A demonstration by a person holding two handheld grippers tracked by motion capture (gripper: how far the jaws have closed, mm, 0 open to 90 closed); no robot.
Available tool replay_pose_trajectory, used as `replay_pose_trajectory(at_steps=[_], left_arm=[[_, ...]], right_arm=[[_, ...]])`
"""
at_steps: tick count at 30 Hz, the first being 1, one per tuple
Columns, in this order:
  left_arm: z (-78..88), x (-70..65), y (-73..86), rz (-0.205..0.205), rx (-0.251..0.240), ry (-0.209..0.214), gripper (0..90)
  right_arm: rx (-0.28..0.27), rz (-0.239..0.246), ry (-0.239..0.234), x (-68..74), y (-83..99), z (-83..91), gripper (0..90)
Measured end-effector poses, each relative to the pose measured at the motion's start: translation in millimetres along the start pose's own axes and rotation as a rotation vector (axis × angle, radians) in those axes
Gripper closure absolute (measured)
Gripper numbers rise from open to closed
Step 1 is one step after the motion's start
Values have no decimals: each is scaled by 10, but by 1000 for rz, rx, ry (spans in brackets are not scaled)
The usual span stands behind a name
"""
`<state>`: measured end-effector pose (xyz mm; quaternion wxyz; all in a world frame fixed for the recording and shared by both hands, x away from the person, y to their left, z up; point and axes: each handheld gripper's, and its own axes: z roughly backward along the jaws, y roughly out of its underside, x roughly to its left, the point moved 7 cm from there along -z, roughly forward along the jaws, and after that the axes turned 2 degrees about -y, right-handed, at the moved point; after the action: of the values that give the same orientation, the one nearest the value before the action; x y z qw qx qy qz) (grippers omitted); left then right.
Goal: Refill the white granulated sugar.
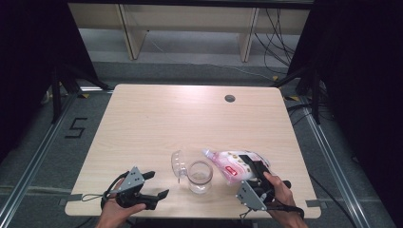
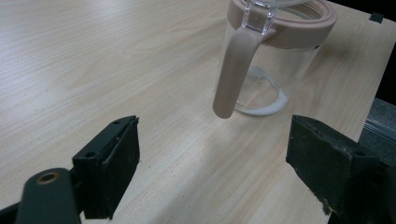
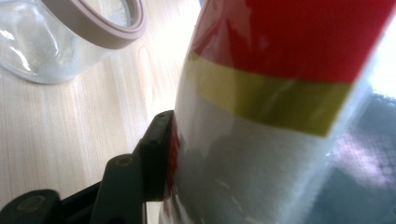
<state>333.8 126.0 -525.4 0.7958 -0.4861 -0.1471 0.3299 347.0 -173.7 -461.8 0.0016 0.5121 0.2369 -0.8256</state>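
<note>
Lower right of the high view, the right gripper (image 1: pixel 254 176) is clamping a pink-and-white plastic bag (image 1: pixel 231 163) beside the open clear glass jar (image 1: pixel 200 176). Left gripper (image 1: pixel 151 185) is sitting wide apart, so I'm guessing the unheld jar could tip if that floppy bag bumps it.

light: bright overhead, glare on surface (image 1: pixel 190 95) far edge | surroundings beyond surface: dark | right gripper view: pouch (image 3: pixel 280 116) blurred, too close | left gripper view: glass jar (image 2: pixel 271 60) sharp, soft shadow
</note>
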Motion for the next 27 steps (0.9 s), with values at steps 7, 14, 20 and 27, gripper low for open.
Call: replay_pose_trajectory(at_steps=[7,14,20,27], left_arm=[[-1,4,0,-1,0,-1,169],[-5,5,2,1,-1,-1,169],[-9,6,1,2,-3,-1,168],[-6,11,6,-5,6,-7,169]], right_arm=[[42,112,-1,41,-30,22,498],[70,176,9,41,-20,40,500],[87,294,19,26,-35,39,500],[143,362,17,98,-45,45,502]])
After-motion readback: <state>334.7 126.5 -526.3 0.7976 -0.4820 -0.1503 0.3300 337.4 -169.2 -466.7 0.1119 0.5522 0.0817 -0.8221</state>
